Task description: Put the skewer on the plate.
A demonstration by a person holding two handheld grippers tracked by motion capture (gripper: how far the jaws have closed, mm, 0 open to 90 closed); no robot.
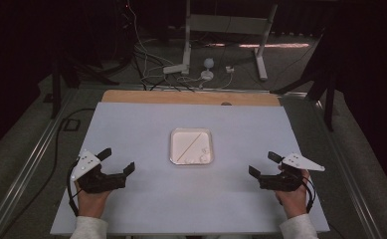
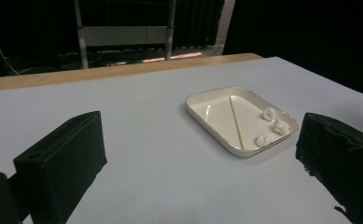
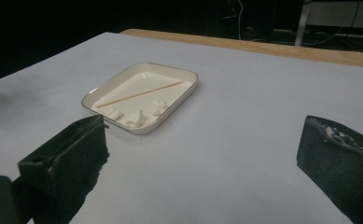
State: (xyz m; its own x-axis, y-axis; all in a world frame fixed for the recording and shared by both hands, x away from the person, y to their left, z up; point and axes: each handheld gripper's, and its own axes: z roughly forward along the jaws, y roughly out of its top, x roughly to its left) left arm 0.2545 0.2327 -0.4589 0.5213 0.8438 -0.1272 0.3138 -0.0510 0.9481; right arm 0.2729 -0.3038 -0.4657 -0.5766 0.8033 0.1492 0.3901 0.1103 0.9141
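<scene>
**Carefully now: both jaws wide, the tray ahead of them**

Nearest you, the left gripper (image 1: 115, 162) and the right gripper (image 1: 261, 165) rest at the near edge of the white surface (image 1: 131, 124), well apart from each other. Each has its jaws spread wide with nothing between them, so you start with both free.

Ahead of the jaws, and between the two grippers, lies the shallow cream tray (image 1: 173, 149). In the left gripper view the tray (image 2: 202, 119) sits forward and toward the right jaw. In the right gripper view the tray (image 3: 179, 95) sits forward and toward the left jaw.

Inside it a thin wooden stick (image 2: 236, 123) lies slanted across the floor of the tray. Three small white lumps (image 3: 135, 116) cluster just beside the stick's nearer end, close to the rim.

If the stick is your aim, I judge it the harder pick, as it lies flat and thin. Narrow the jaws first, come in low over the rim, and straddle the stick crosswise near its far end, away from the lumps. Steady the tray with the other jaws if it slides.

Beyond the tray, the surface runs on bare to a wooden edge (image 1: 191, 97).
</scene>
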